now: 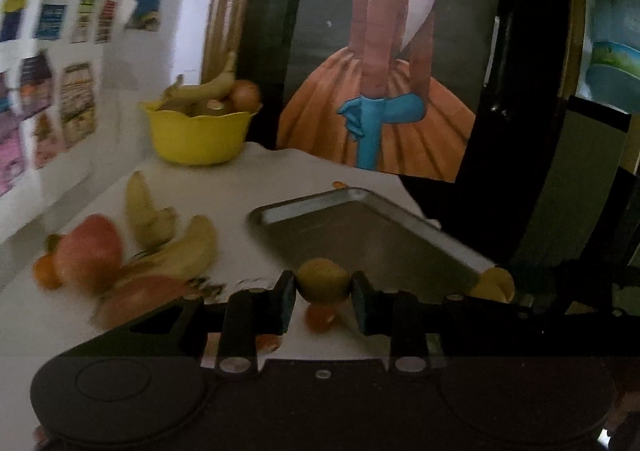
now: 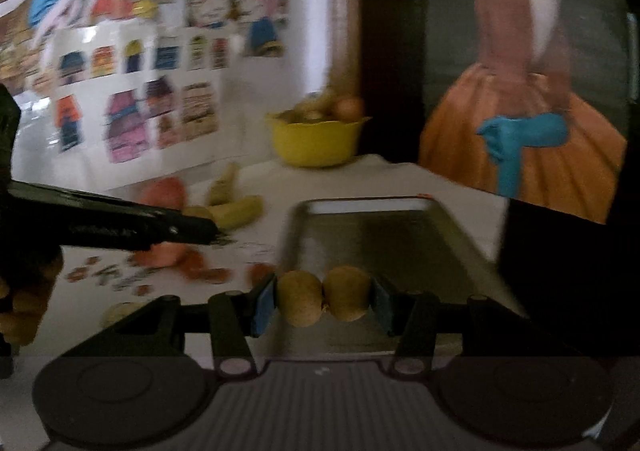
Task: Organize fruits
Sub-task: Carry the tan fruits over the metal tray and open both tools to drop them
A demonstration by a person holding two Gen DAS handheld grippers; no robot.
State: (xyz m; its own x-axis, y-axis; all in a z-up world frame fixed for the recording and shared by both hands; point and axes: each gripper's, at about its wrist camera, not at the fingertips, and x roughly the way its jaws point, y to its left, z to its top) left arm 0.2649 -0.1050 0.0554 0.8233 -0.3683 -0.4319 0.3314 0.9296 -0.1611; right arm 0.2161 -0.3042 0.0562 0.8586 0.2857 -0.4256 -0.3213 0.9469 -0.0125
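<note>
Left wrist view: our left gripper has its jaws clamped on a yellow-green fruit at the near left edge of the metal tray on the white counter. Bananas and apples lie left of the tray; the yellow bowl sits far. Our right gripper grips two brown fruits over the tray's near end.
</note>
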